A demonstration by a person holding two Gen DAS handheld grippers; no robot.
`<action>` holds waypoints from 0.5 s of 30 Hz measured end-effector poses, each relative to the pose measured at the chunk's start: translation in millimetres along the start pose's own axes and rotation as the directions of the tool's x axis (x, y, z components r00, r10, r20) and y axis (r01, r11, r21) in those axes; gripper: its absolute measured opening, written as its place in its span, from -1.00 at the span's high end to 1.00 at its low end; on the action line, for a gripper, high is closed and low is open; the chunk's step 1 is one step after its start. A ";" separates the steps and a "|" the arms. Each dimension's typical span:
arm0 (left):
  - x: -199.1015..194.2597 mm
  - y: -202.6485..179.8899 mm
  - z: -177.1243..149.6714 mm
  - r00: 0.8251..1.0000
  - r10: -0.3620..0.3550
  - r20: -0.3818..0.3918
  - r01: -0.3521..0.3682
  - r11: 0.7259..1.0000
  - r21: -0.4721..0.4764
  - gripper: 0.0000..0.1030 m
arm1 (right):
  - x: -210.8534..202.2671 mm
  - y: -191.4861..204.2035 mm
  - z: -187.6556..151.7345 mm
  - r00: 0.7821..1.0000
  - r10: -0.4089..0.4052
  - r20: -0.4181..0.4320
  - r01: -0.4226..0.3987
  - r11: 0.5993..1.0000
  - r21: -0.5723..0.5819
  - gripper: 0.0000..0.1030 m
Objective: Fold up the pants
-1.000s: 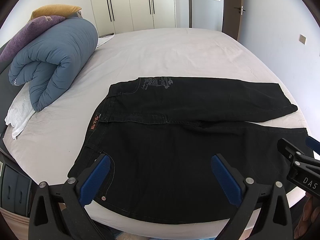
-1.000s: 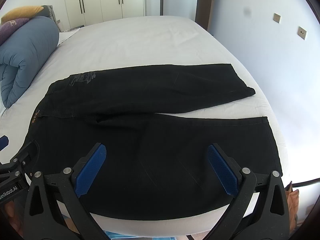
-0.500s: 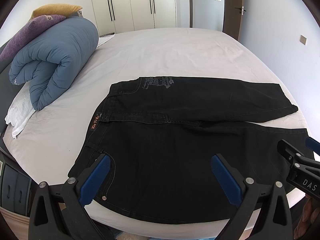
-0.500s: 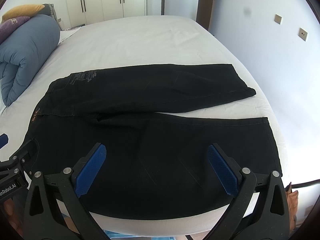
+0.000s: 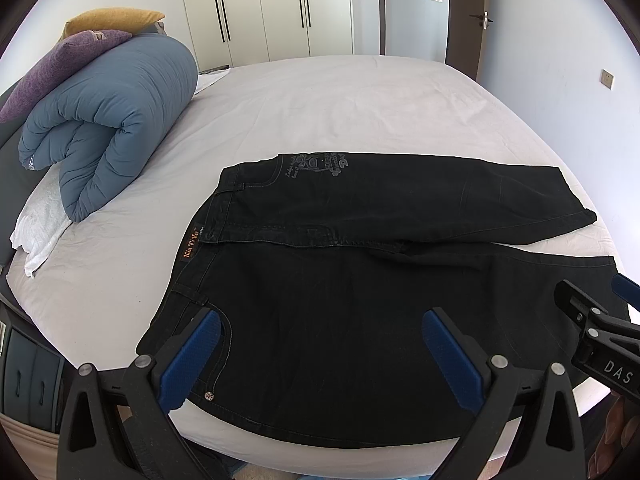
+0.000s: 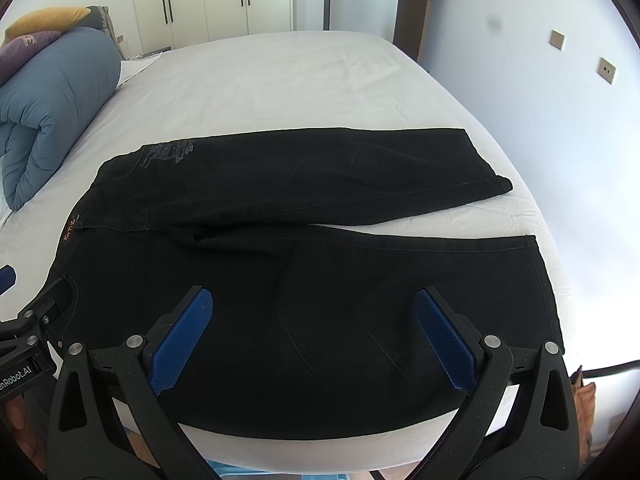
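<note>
Pants: the black pants lie flat on the white bed, waistband to my left, both legs running to my right, near edge at the bed's front.
My left claw: spread wide, holding nothing, above the hip area near the waistband.
My right claw: spread wide, holding nothing, above the near leg.
Surroundings: rolled blue duvet at far left, apart from the pants.
</note>
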State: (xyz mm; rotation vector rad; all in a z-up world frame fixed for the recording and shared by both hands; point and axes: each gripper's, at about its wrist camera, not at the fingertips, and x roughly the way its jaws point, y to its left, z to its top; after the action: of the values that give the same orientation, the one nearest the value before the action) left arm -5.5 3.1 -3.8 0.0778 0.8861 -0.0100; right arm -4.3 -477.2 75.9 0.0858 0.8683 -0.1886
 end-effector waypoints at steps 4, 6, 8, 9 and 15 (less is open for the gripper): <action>-0.7 1.8 -3.2 1.000 -0.001 -0.001 0.001 1.000 -0.001 -1.00 | 0.1 -0.4 0.0 1.000 0.000 -0.001 0.000 1.000 -0.003 -1.00; -1.0 2.9 -5.3 1.000 0.000 -0.002 0.000 1.000 -0.001 -1.00 | 0.7 0.0 -0.2 1.000 0.000 -0.002 0.000 1.000 -0.004 -1.00; -1.4 4.1 -7.6 1.000 0.000 -0.004 0.000 1.000 -0.001 -1.00 | 0.7 -0.2 -0.4 1.000 -0.001 -0.003 0.001 1.000 -0.005 -1.00; -1.7 4.7 -8.8 1.000 0.000 -0.005 0.000 1.000 -0.001 -1.00 | 0.9 0.6 -0.7 1.000 -0.001 -0.003 0.001 1.000 -0.006 -1.00; 0.3 -1.5 -1.3 1.000 0.003 -0.004 -0.003 1.000 0.000 -1.00 | 0.9 0.7 -1.1 1.000 -0.001 -0.003 0.001 1.000 -0.006 -1.00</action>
State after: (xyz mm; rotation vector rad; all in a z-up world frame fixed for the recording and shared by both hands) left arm -6.4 1.7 -4.9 0.0787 0.8900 -0.0072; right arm -4.4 -476.5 74.6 0.0801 0.8724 -0.1871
